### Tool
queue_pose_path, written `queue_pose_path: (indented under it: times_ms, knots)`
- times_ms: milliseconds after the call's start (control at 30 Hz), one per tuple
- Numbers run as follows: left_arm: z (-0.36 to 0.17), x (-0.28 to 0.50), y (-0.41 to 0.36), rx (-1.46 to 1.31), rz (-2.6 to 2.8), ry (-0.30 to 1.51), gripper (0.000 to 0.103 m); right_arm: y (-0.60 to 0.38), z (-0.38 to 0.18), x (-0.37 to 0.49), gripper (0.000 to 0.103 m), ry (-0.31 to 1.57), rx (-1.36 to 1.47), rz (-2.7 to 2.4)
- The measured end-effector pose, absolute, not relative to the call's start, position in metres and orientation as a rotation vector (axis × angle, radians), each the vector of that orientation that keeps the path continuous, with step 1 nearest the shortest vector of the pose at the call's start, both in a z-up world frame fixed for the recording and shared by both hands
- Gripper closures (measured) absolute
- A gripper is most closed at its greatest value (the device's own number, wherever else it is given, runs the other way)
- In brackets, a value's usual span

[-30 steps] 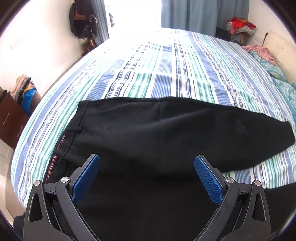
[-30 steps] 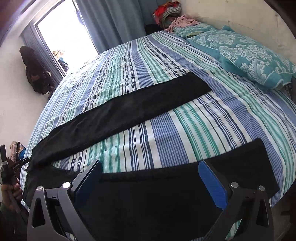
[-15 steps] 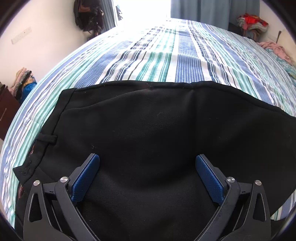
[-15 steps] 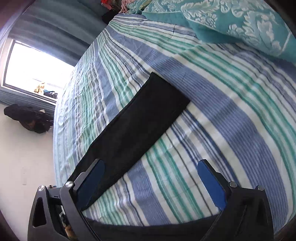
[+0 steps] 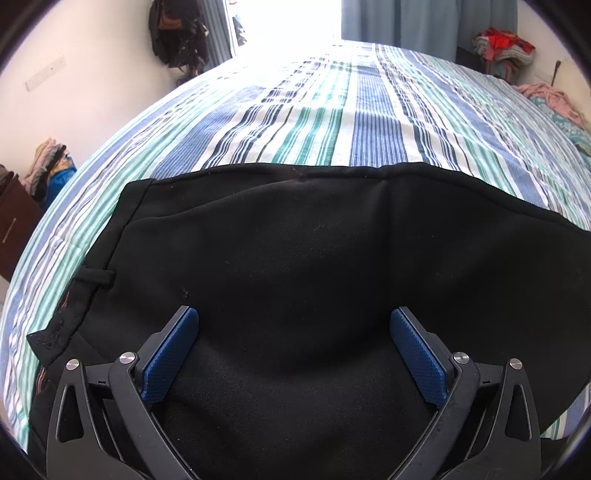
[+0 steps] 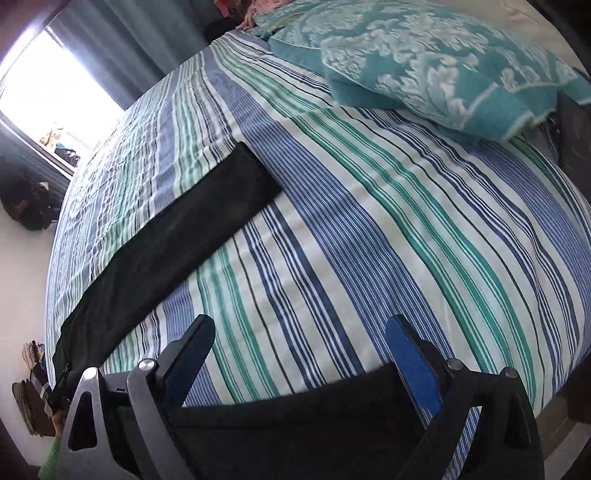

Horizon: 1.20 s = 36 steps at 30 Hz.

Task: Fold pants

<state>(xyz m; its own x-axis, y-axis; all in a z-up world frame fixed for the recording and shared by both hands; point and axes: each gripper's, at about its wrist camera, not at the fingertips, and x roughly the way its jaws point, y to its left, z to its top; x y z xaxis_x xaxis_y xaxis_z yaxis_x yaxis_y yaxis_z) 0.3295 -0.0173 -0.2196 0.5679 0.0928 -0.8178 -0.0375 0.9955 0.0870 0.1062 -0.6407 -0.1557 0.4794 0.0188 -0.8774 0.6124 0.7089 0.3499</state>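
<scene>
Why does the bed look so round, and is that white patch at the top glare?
Left wrist view: the fisheye lens bulges the striped bed, and daylight whites out the window. Right wrist view: same bulge, tilted, with a bright window and slight blur along the black pants.

A wide bed (image 5: pixel 369 122) in blue, green and white stripes fills the room, a teal patterned pillow (image 6: pixel 443 62) at its head, bright daylight pouring through the window (image 5: pixel 291 22) between grey-blue curtains (image 5: pixel 399 20), bags (image 5: pixel 173 33) hanging on the white wall (image 5: pixel 92 74).
</scene>
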Motion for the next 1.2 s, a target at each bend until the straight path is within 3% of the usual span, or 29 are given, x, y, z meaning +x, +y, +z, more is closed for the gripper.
queue_pose_path:
  times_ms: [233, 433, 467, 500, 533, 567, 700, 867, 967, 1067, 1100, 1133, 1200]
  knots:
    - [-0.222, 0.327, -0.019, 0.068, 0.083, 0.946, 0.0, -0.689, -0.189, 0.269, 0.008, 1.084, 0.623, -0.427]
    - [-0.223, 0.327, -0.02, 0.076, 0.09, 0.931, 0.0, -0.702, -0.231, 0.335, 0.008, 1.142, 0.64, -0.463]
    - [-0.224, 0.327, -0.02, 0.076, 0.09, 0.93, 0.0, -0.702, -0.237, 0.337, 0.02, 1.144, 0.658, -0.453]
    - [-0.224, 0.327, -0.02, 0.075, 0.09, 0.929, 0.0, -0.701, -0.237, 0.335, 0.062, 1.118, 0.662, -0.442]
    - [-0.224, 0.327, -0.02, 0.074, 0.09, 0.928, 0.0, -0.699, -0.232, 0.331, 0.089, 1.086, 0.649, -0.428]
    - [-0.224, 0.327, -0.02, 0.074, 0.09, 0.928, 0.0, -0.694, -0.226, 0.325, 0.096, 1.059, 0.634, -0.403]
    - [-0.224, 0.328, -0.019, 0.075, 0.091, 0.93, 0.0, -0.638, -0.17, 0.273, 0.096, 0.934, 0.446, -0.247]
    - [-0.221, 0.328, -0.023, 0.099, 0.109, 0.934, 0.0, -0.54, -0.116, 0.141, 0.096, 0.874, 0.293, -0.156]
    - [-0.218, 0.327, -0.027, 0.121, 0.13, 0.938, 0.0, -0.502, -0.118, 0.054, 0.096, 0.935, 0.305, -0.214]
    - [-0.214, 0.328, -0.03, 0.135, 0.17, 0.973, 0.0, -0.485, -0.146, 0.005, 0.092, 1.141, 0.315, -0.348]
    - [-0.211, 0.327, -0.03, 0.13, 0.184, 0.996, 0.0, -0.481, -0.152, -0.011, 0.087, 1.174, 0.305, -0.405]
    - [-0.206, 0.323, -0.031, 0.12, 0.187, 1.018, 0.001, -0.477, -0.152, -0.025, 0.074, 1.177, 0.282, -0.468]
    - [-0.194, 0.307, -0.035, 0.119, 0.157, 1.027, 0.001, -0.466, -0.142, -0.048, 0.028, 1.12, 0.235, -0.556]
